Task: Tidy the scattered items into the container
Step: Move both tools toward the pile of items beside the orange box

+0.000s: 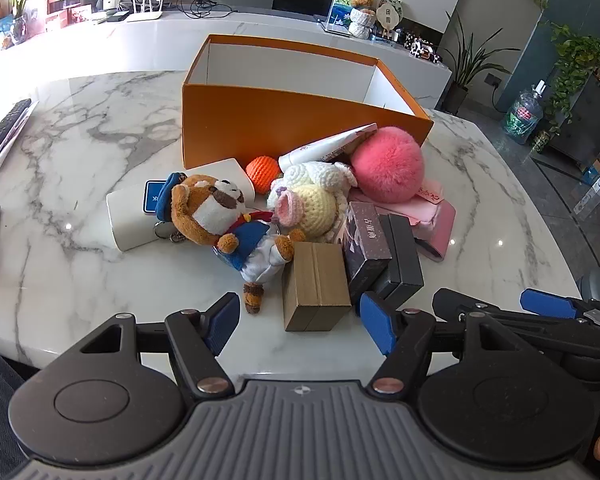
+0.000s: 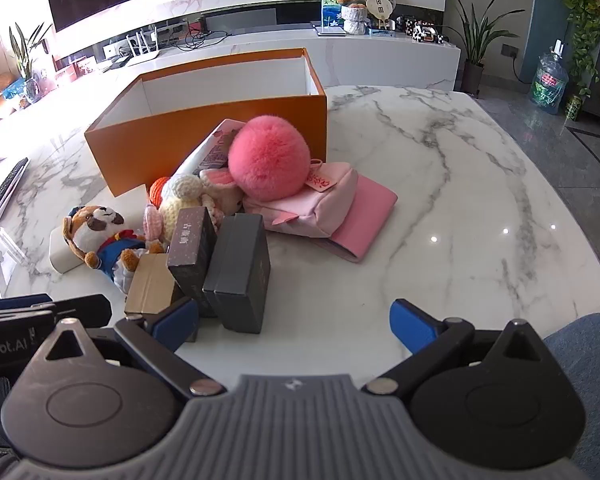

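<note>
An open orange box (image 1: 284,128) (image 2: 204,136) with a white inside stands at the back of the marble table (image 1: 100,264). A heap lies in front of it: a plush dog in blue (image 1: 224,216) (image 2: 100,236), a brown carton (image 1: 316,284) (image 2: 152,284), a dark patterned box (image 1: 366,248) (image 2: 192,252), a black box (image 1: 404,260) (image 2: 240,268), a pink pom-pom (image 1: 388,164) (image 2: 270,156), crocheted toys (image 1: 312,196), an orange ball (image 1: 263,173) and a pink pouch (image 2: 316,208). My left gripper (image 1: 300,324) stands open near the carton. My right gripper (image 2: 296,324) stands open, holding nothing.
A white cylinder with a blue label (image 1: 140,212) lies left of the plush dog. A remote (image 1: 4,132) lies at the table's left edge. Bare marble stretches to the right (image 2: 480,200). Behind are a white cabinet, a router and plants.
</note>
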Tool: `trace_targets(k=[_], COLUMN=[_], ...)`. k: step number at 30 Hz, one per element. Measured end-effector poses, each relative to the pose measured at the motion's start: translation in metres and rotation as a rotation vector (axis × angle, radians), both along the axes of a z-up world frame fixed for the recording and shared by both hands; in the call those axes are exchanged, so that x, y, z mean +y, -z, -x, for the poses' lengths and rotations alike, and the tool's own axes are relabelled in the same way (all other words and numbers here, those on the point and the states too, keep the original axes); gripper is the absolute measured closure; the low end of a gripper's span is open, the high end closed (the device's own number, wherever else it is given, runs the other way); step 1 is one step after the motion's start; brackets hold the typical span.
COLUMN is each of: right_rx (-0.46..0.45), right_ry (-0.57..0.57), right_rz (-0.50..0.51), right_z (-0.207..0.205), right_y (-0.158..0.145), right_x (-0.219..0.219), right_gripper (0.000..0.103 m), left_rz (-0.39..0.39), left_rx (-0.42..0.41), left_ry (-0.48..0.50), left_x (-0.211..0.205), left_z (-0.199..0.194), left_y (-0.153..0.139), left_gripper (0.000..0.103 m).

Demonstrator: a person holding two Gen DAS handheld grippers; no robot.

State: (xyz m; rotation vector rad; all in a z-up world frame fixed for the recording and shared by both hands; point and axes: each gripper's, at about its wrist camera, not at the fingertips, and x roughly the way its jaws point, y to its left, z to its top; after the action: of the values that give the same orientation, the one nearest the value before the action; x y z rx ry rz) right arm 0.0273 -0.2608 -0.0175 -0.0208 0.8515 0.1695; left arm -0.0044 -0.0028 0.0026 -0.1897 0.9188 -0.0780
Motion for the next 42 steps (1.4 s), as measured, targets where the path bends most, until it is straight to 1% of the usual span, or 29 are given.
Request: trace_targets(k=[42], right_rx=[0.019], right_ry=[-0.002], right_rz=[0.03], right_z=[-0.0013], right_y=[0.0037], right_x=[0.0053], right_gripper=[0.001], left_rz=[-0.009], left_rx=[0.02], left_ry=[-0.004], left_x=[0.0012], left_z=[-0.0005], left_y=[0.0073], left_gripper=[0.024])
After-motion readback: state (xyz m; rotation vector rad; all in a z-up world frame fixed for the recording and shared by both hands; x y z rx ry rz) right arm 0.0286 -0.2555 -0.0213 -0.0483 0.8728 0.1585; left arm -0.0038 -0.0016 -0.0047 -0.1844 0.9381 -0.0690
